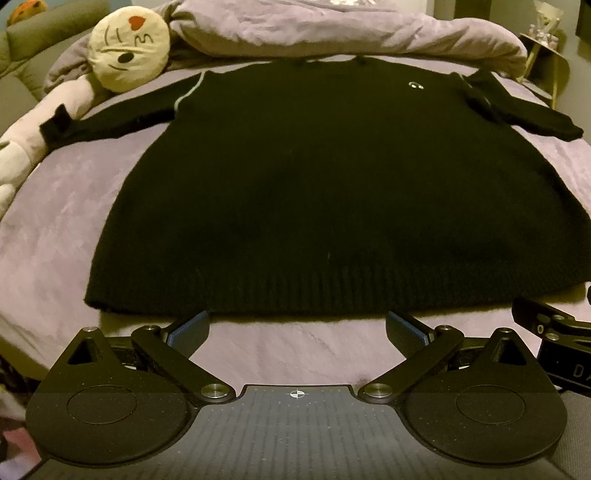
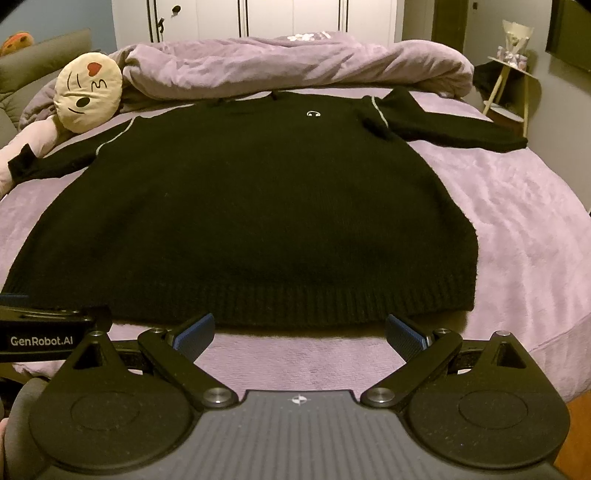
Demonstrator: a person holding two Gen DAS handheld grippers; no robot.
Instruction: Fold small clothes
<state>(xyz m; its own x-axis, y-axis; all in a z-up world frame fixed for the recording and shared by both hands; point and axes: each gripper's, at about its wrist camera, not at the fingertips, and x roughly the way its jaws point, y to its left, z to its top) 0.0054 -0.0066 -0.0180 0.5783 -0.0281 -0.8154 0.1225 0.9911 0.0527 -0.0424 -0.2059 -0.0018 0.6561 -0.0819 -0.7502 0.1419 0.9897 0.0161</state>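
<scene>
A black knitted sweater [image 1: 314, 184] [image 2: 251, 206] lies flat and face up on the lilac bed cover, both sleeves spread out sideways, ribbed hem nearest me. A small white logo [image 2: 313, 113] marks its chest. My left gripper [image 1: 297, 330] hovers open just short of the hem, blue-padded fingers [image 1: 188, 330] wide apart and holding nothing. My right gripper [image 2: 299, 332] is likewise open at the hem, a little further right, its pads [image 2: 404, 334] apart and bare. The right gripper's body [image 1: 554, 339] shows at the edge of the left wrist view, and the left gripper's body [image 2: 40, 332] in the right wrist view.
A bunched lilac duvet [image 2: 288, 70] lies behind the sweater's collar. A round cream plush face [image 1: 129, 55] with a long pink body [image 1: 22, 147] rests by the left sleeve. A small side table [image 2: 513, 81] stands beyond the bed's right edge. White wardrobe doors [image 2: 258, 18] are behind.
</scene>
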